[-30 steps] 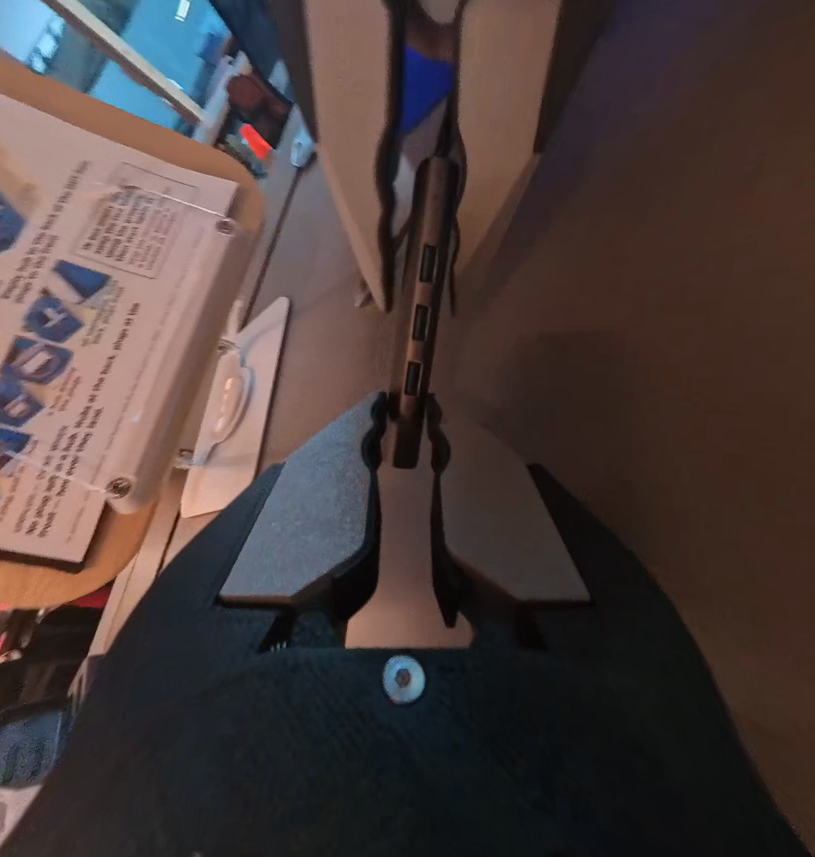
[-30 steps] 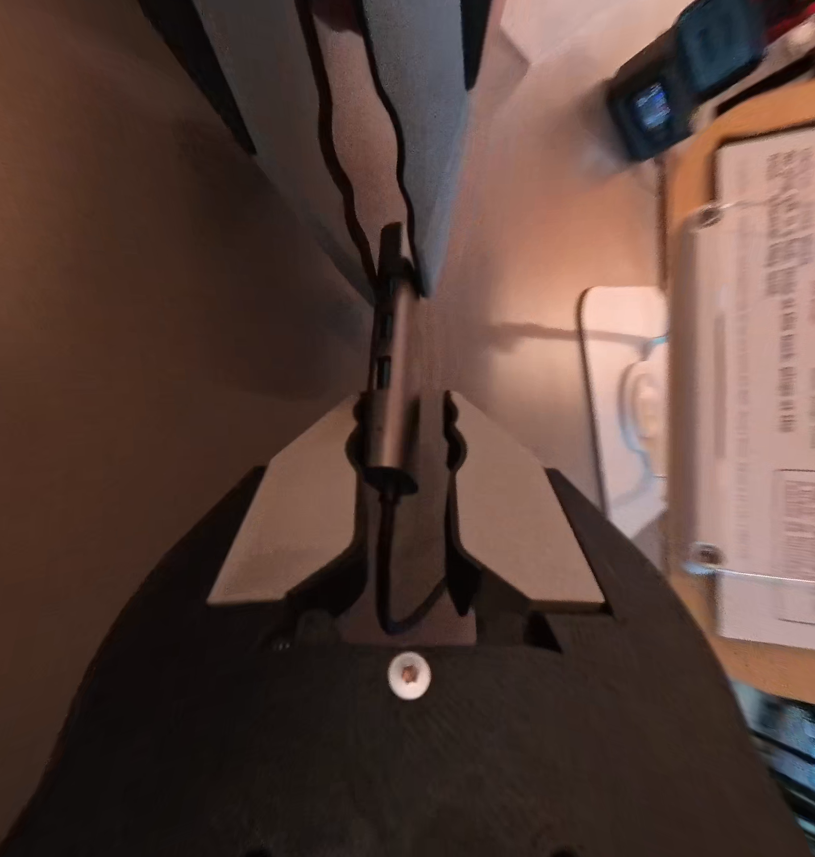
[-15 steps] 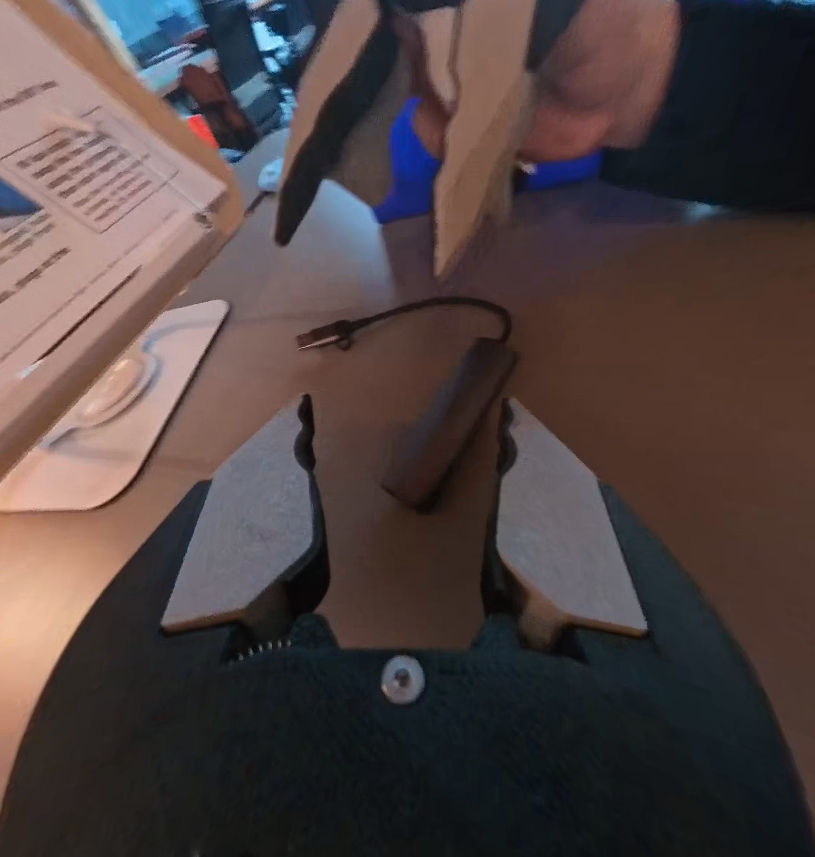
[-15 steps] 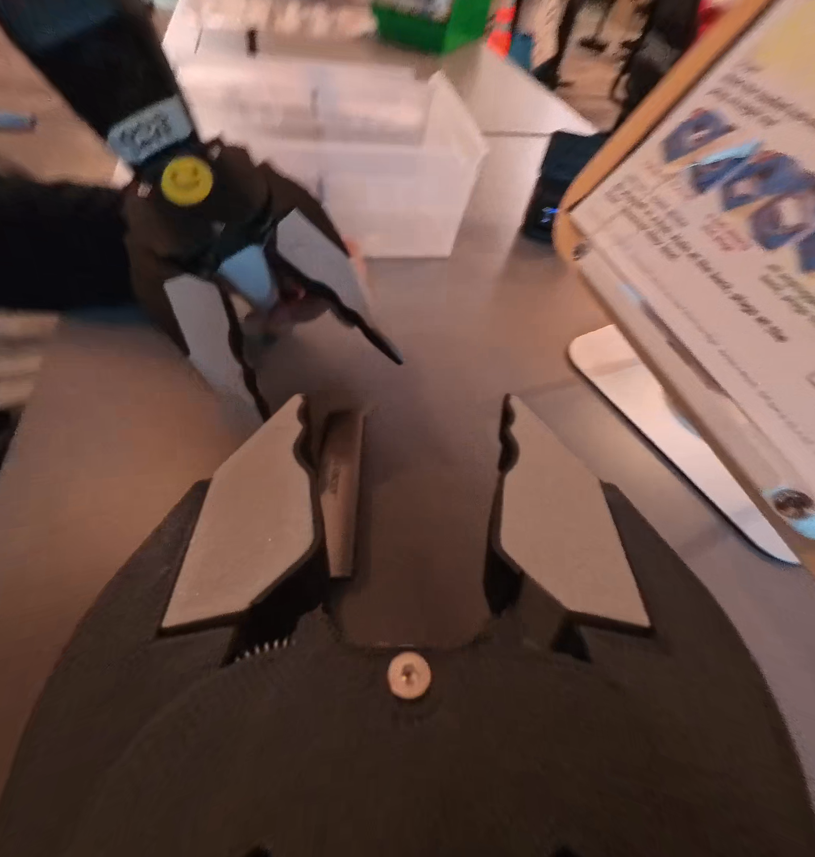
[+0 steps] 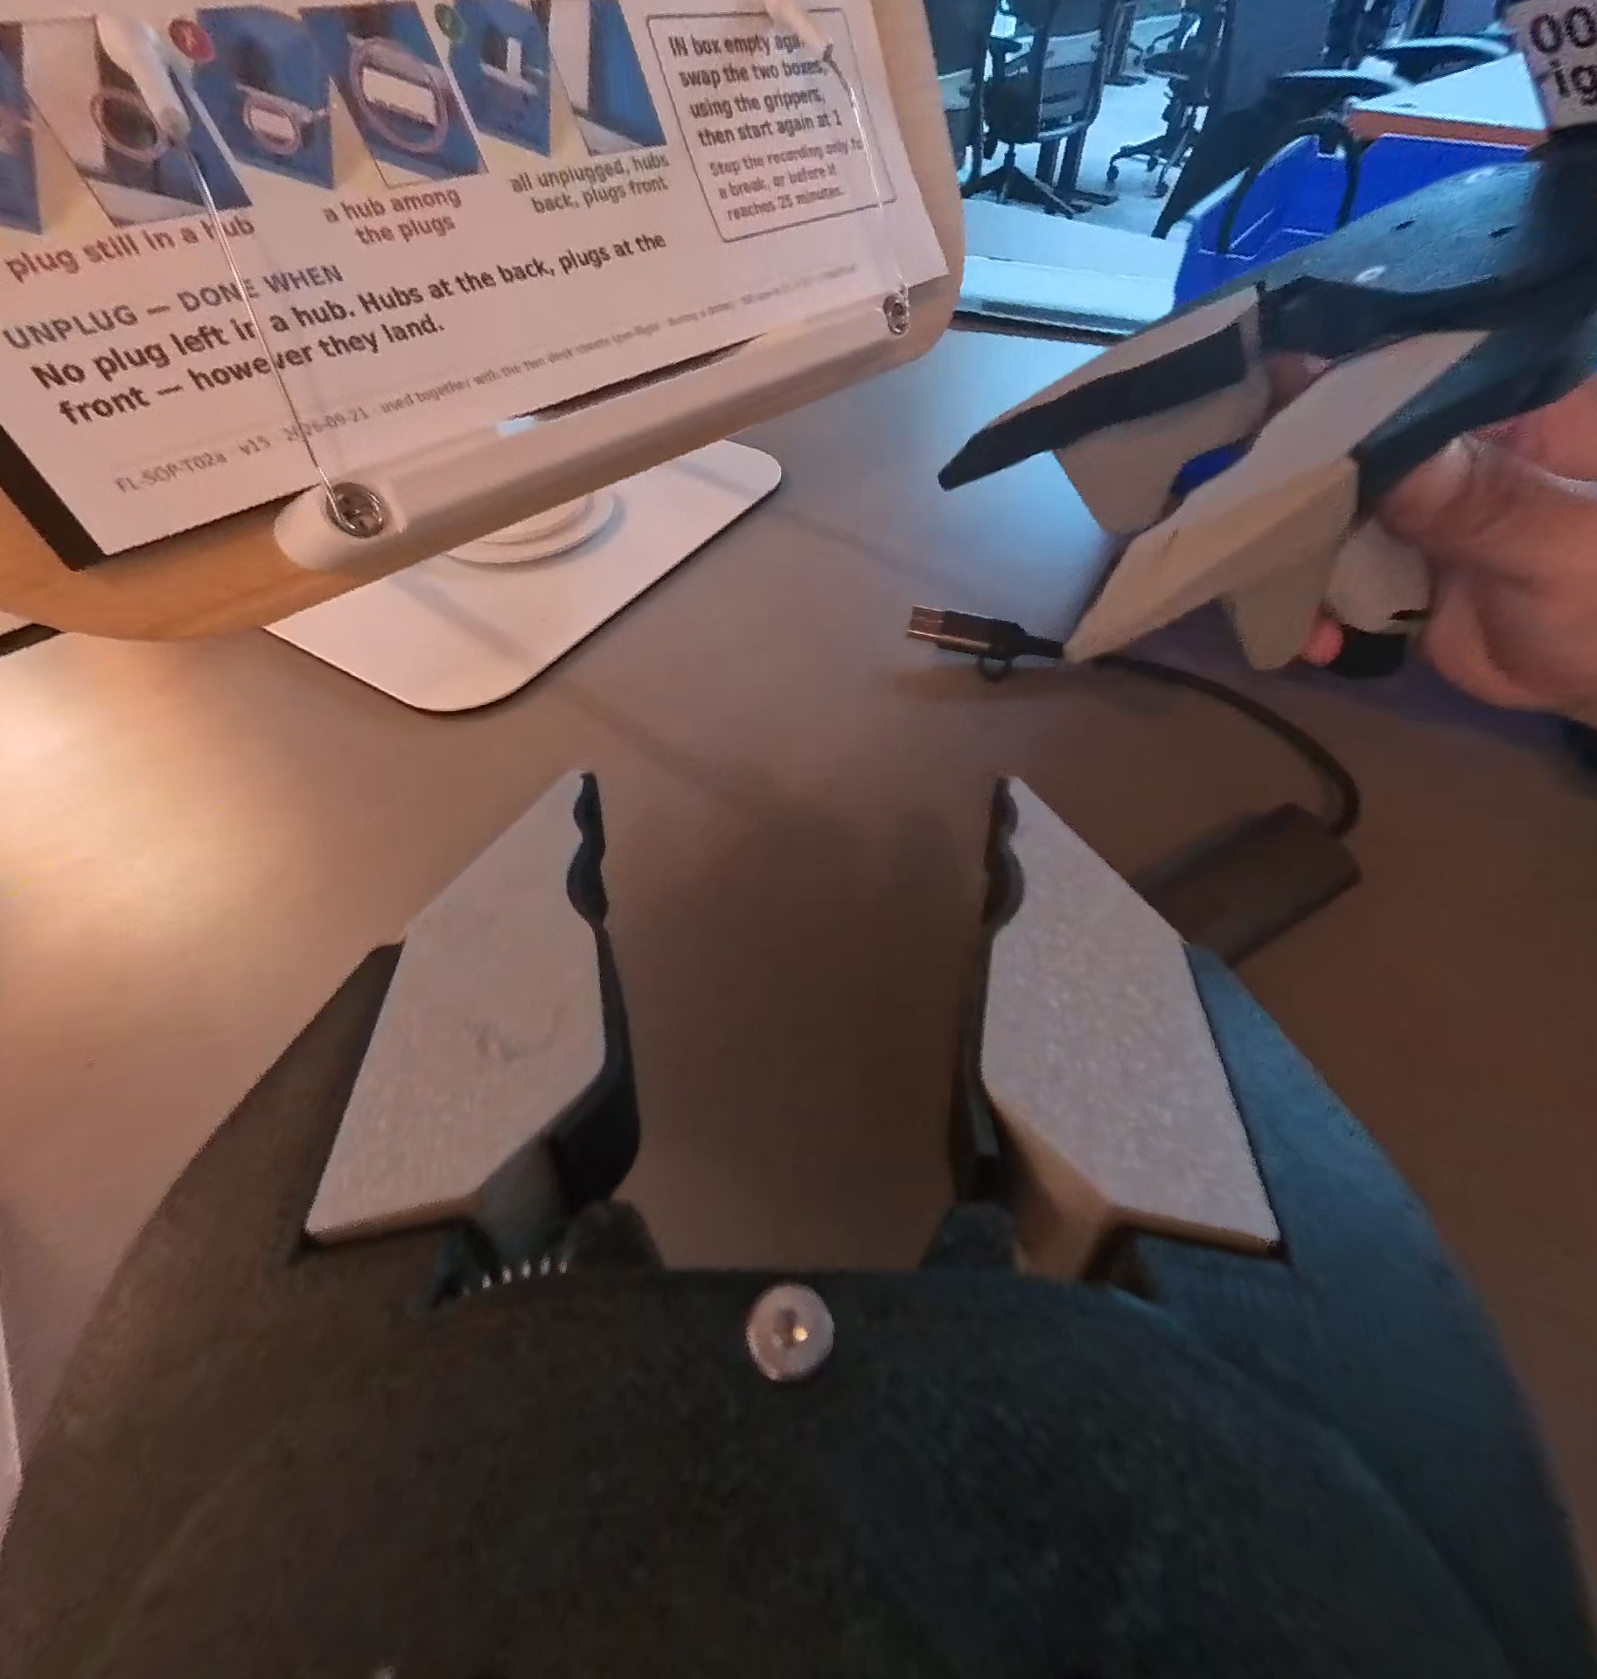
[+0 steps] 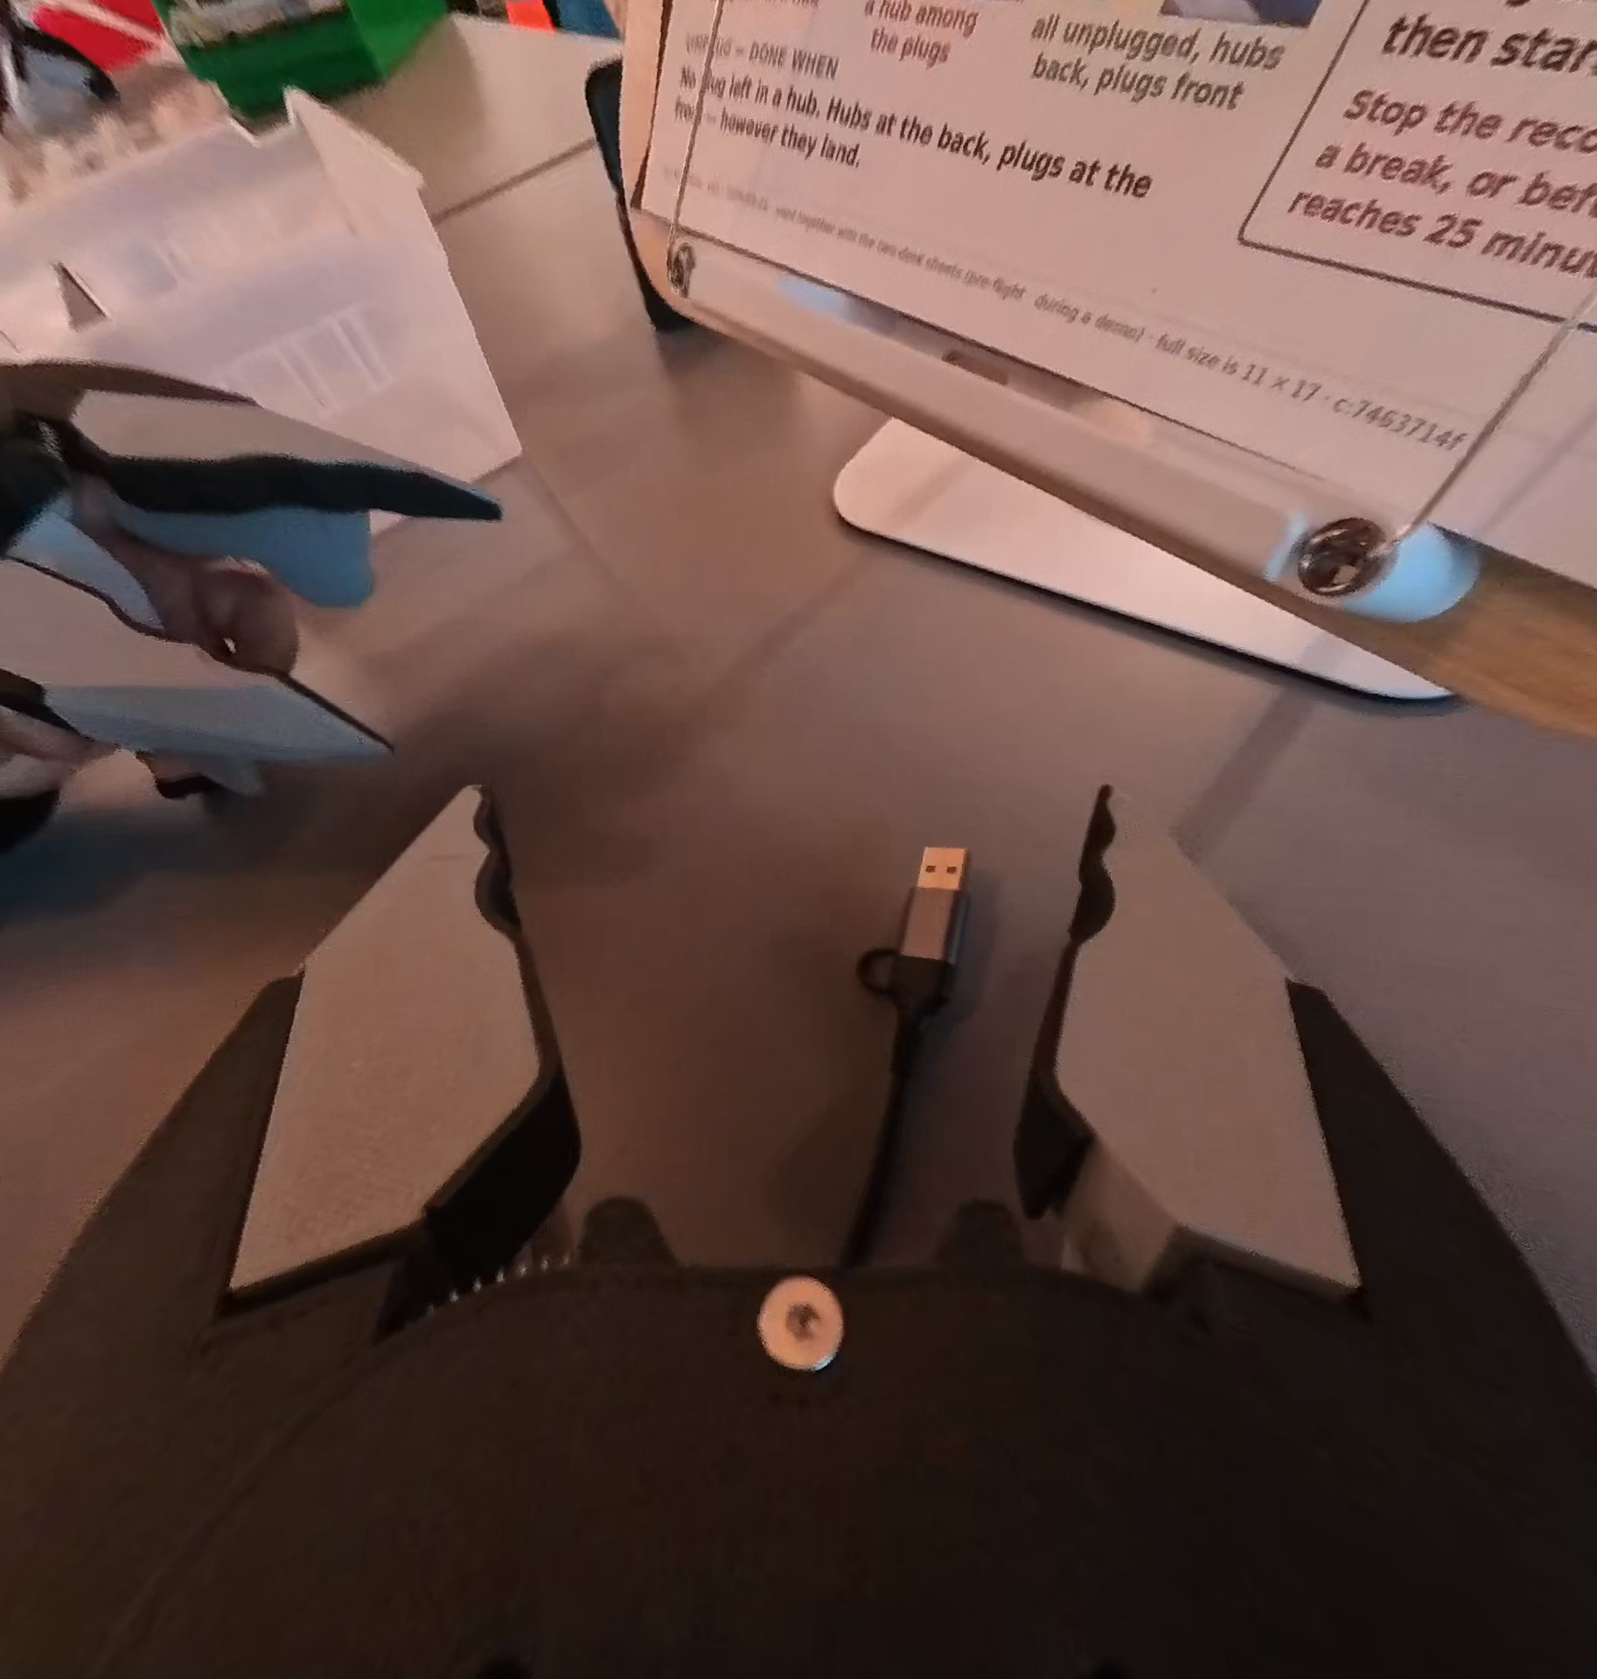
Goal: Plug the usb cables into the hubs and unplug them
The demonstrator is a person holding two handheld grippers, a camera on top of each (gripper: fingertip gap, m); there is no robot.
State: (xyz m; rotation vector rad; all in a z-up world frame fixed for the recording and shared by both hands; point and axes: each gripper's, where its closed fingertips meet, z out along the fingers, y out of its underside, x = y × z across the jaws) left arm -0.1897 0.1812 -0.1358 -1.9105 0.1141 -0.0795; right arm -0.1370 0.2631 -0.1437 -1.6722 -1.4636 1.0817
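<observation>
A dark grey USB hub (image 5: pixel 1249 886) lies flat on the brown table, just right of my left gripper's right finger. Its black cable (image 5: pixel 1276 718) curves back to a silver USB plug (image 5: pixel 954 627) lying loose on the table. My left gripper (image 5: pixel 793 790) is open and empty, low over the bare table. My right gripper (image 6: pixel 793 799) is open and empty; the plug (image 6: pixel 936 909) and its cable (image 6: pixel 895 1090) lie on the table between its fingers, touching neither. Each gripper shows in the other's view, open: the right (image 5: pixel 1008 563), the left (image 6: pixel 440 627).
An instruction board (image 5: pixel 468 182) on a white stand base (image 5: pixel 540 581) stands at the back, overhanging the table; it also shows in the right wrist view (image 6: pixel 1095 227). A clear plastic box (image 6: pixel 277 300) stands at the back left. A blue bin (image 5: pixel 1276 209) is behind. About 10 centimetres separates my right fingertips from the dark grey USB hub (image 5: pixel 1249 886).
A second ago both grippers were shut on the hub, holding it up between them. Both have opened, the hub now lies on the table, and both grippers have drawn back from it.
</observation>
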